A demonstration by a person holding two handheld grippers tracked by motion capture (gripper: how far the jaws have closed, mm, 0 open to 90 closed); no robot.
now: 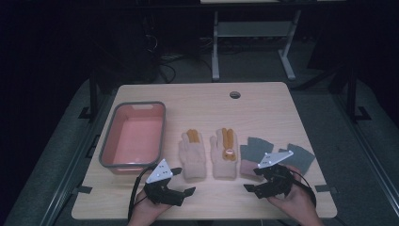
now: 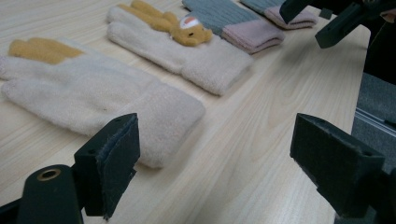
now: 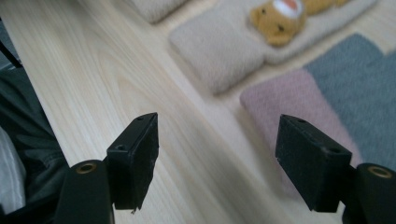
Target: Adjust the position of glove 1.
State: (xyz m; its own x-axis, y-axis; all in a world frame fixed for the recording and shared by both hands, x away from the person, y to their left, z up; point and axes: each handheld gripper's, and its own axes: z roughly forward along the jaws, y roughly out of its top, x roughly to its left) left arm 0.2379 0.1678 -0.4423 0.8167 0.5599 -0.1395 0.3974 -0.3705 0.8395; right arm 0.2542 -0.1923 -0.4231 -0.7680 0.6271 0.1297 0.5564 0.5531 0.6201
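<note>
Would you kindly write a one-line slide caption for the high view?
Two open grippers, left and right, poised before cream gloves and grey gloves beside a pink bin.

A dim lab or office: pale wooden desk [image 1: 263, 108] with cable hole [image 1: 235, 94]; cables [image 1: 164, 66] on grey floor

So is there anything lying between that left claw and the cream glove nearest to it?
Nothing visible. The left gripper, jaws open, hovers just short of the cream glove, with only bare table between them.
</note>
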